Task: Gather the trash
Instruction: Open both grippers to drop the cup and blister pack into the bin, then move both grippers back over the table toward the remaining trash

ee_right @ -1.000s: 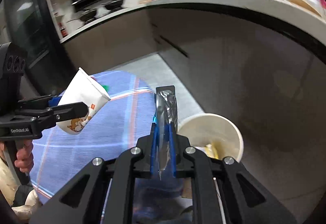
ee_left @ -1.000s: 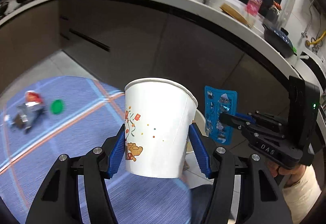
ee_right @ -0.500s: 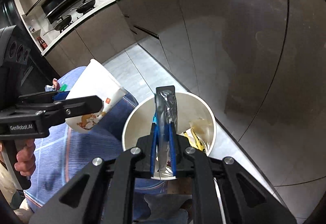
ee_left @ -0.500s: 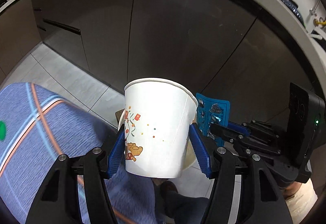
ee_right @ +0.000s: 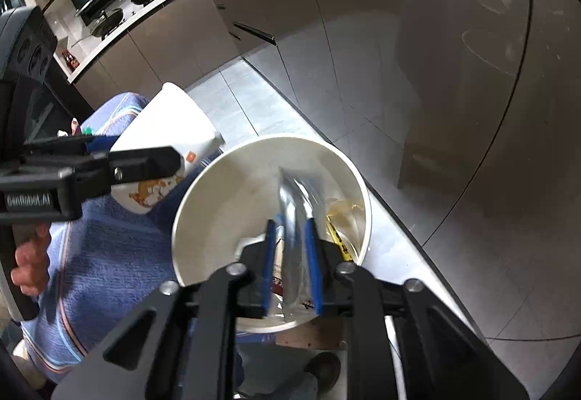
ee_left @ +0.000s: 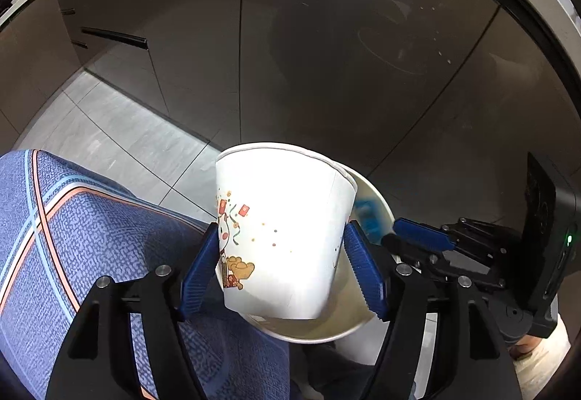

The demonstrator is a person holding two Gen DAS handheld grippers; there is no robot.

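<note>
both tongs opening: left tongs (ee_left: pixel 281 267) around paper cup (ee_left: pixel 279 233), right tongs (ee_right: pixel 292 263) release blurred wrapper (ee_right: pixel 296 218) over bin (ee_right: pixel 203 196).

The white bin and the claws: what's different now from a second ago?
Both claws swung from the blue rug to the white bin. The right claw is opening, and the silver packet is slipping free into the bin. The left claw is opening too, its blue pads drawing off the paper cup. The cup is not yet in the bin.
</note>
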